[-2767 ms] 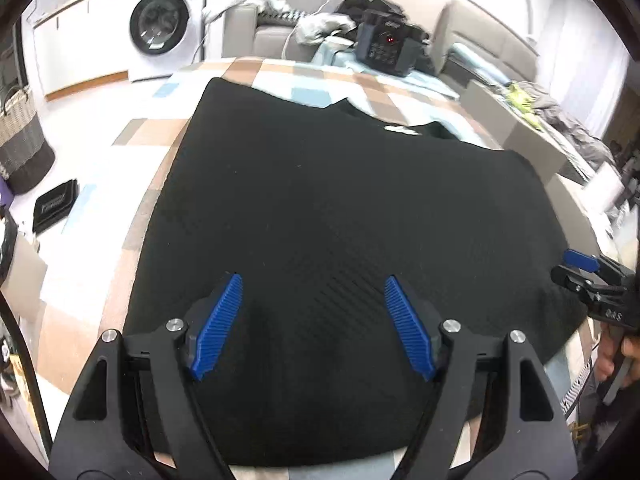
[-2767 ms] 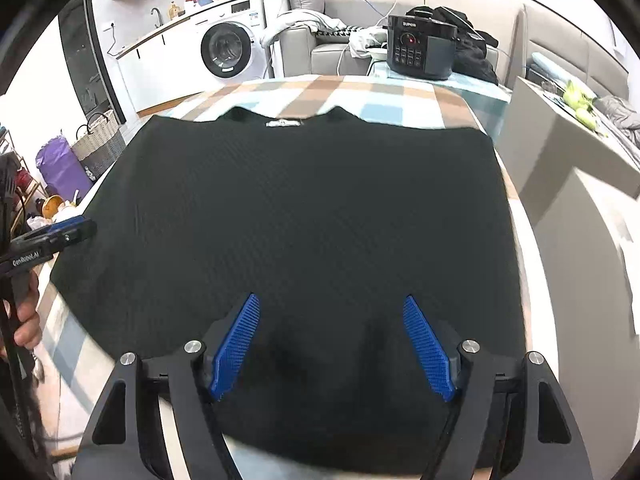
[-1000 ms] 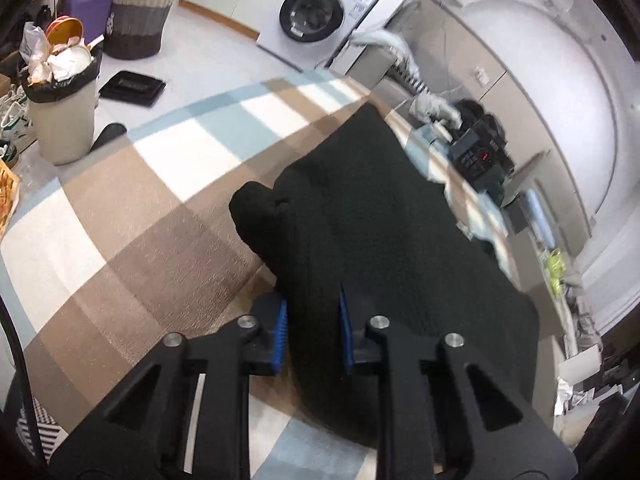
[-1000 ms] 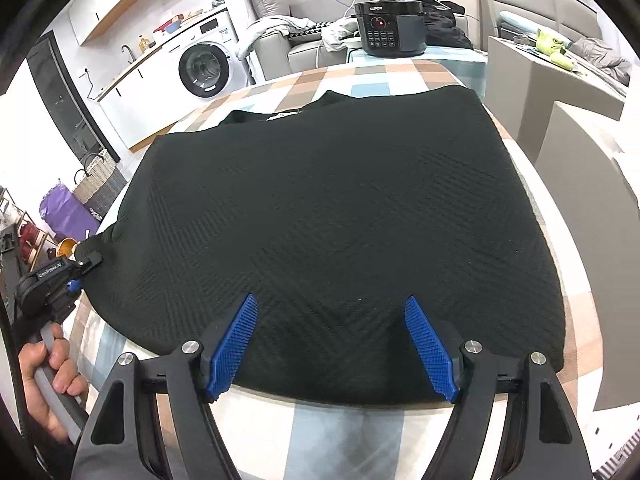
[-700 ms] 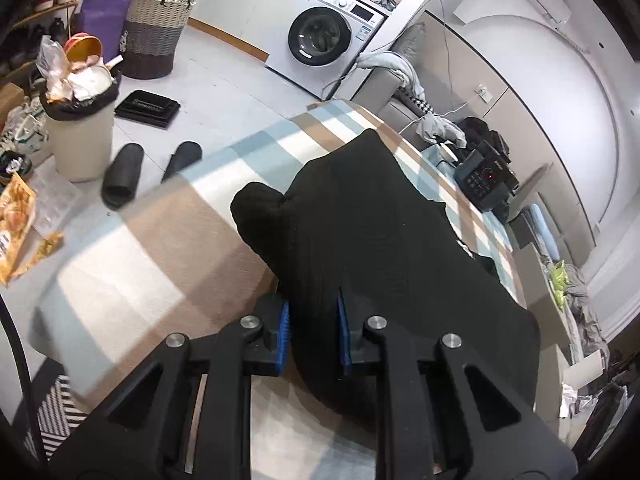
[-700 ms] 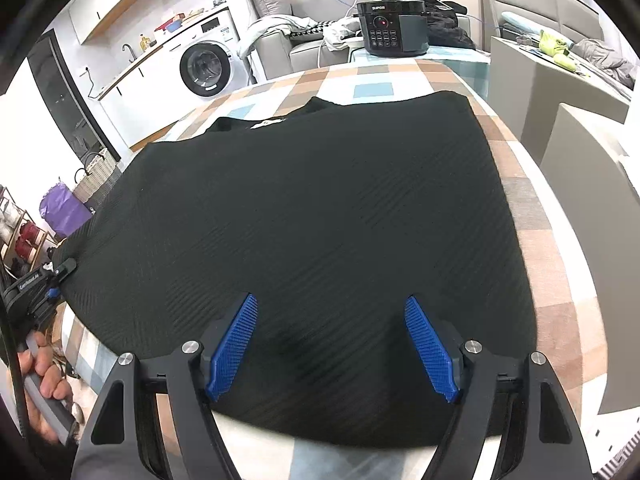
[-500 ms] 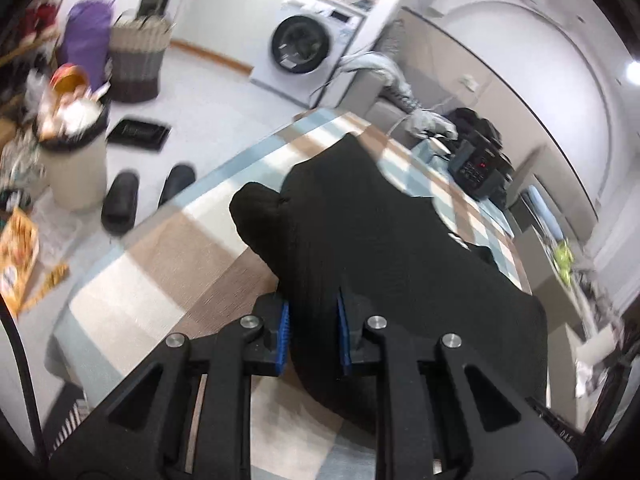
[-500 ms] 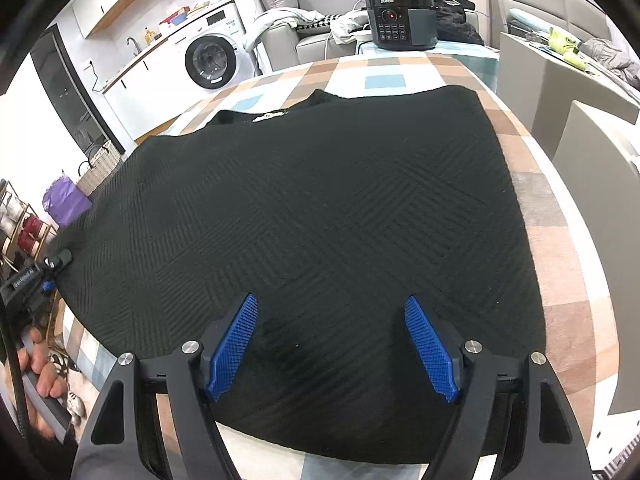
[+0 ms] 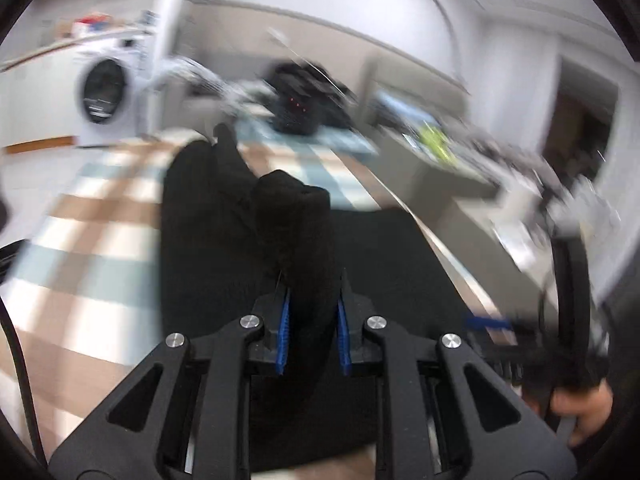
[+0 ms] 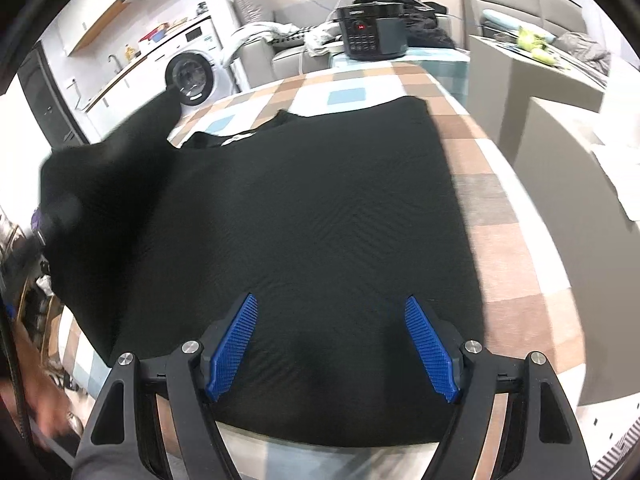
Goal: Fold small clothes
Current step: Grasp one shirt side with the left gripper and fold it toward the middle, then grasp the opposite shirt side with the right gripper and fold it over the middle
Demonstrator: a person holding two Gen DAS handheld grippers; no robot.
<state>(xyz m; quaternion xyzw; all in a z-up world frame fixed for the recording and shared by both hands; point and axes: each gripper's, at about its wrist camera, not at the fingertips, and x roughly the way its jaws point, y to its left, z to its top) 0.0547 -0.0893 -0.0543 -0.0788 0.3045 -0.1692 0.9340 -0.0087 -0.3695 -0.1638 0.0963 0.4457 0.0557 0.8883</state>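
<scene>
First side fold under way: left tool [image 9: 311,334] clamps lifted edge of black textured knit garment [image 10: 304,216], spread ahead on checked bench [image 10: 516,264]. Right tool [image 10: 332,346] hovers agape above near hem. Next: lay edge across middle.

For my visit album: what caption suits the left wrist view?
Left hand-held gripper shut on the black sweater, lifting its edge above the checked tablecloth.
</scene>
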